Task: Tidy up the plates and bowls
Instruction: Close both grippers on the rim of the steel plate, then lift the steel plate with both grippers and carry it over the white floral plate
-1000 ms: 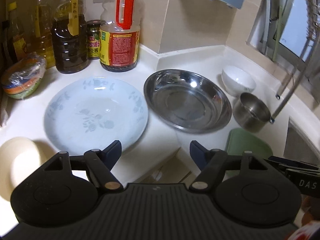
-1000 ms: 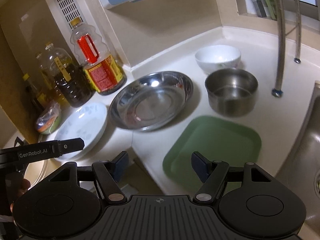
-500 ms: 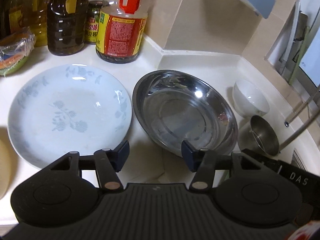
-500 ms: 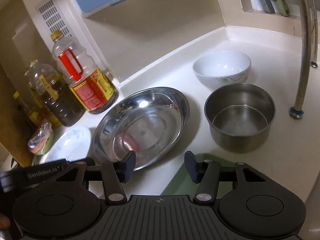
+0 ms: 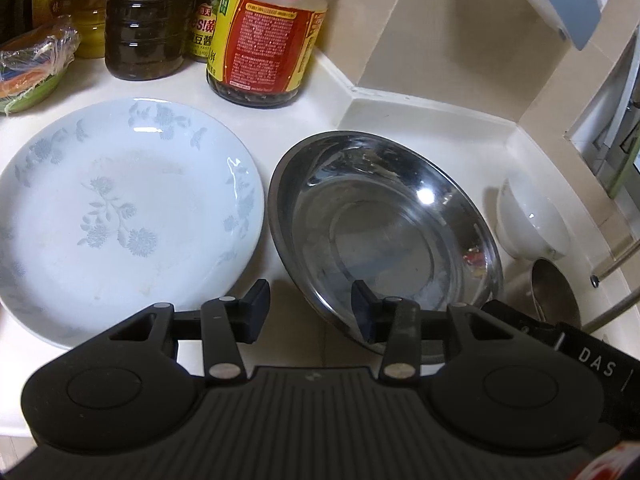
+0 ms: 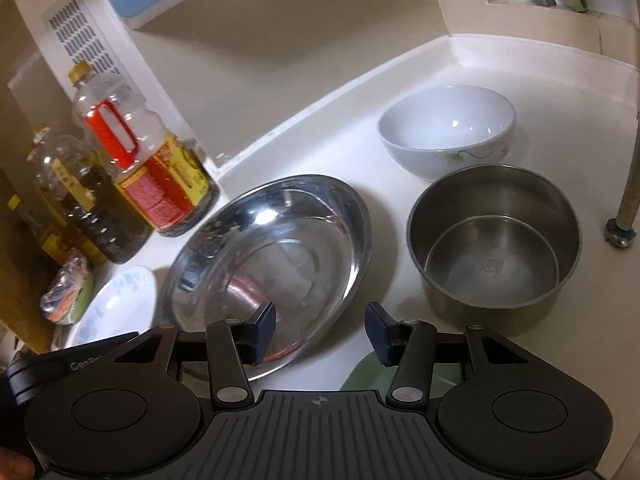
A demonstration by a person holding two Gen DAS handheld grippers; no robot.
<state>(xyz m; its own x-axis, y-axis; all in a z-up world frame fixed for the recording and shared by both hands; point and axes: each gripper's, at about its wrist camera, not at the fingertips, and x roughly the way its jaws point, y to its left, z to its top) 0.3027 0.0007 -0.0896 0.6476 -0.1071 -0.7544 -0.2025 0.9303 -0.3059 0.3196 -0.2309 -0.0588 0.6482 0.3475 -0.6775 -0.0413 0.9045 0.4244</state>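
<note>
A wide steel basin (image 5: 384, 232) sits mid-counter, with a white plate with blue flowers (image 5: 120, 208) just left of it. My left gripper (image 5: 310, 308) straddles the basin's near left rim, one finger over its inside. Its jaws are closing and the pads are not touching the rim. My right gripper (image 6: 320, 324) straddles the steel basin (image 6: 272, 256) at its near right rim, jaws closing too, pads clear of the metal. A white bowl (image 6: 448, 128) and a steel pot (image 6: 496, 248) stand to the right.
Oil and sauce bottles (image 5: 264, 36) line the back wall, beside a wrapped green dish (image 5: 32, 68). A green tray (image 6: 360, 376) lies under my right gripper. A metal tap pipe (image 6: 628, 200) rises at the far right. The plate (image 6: 116, 308) shows behind the left gripper's body.
Both grippers have moved forward and down to the steel basin's near rim, one on each side. Both pairs of jaws have narrowed.
</note>
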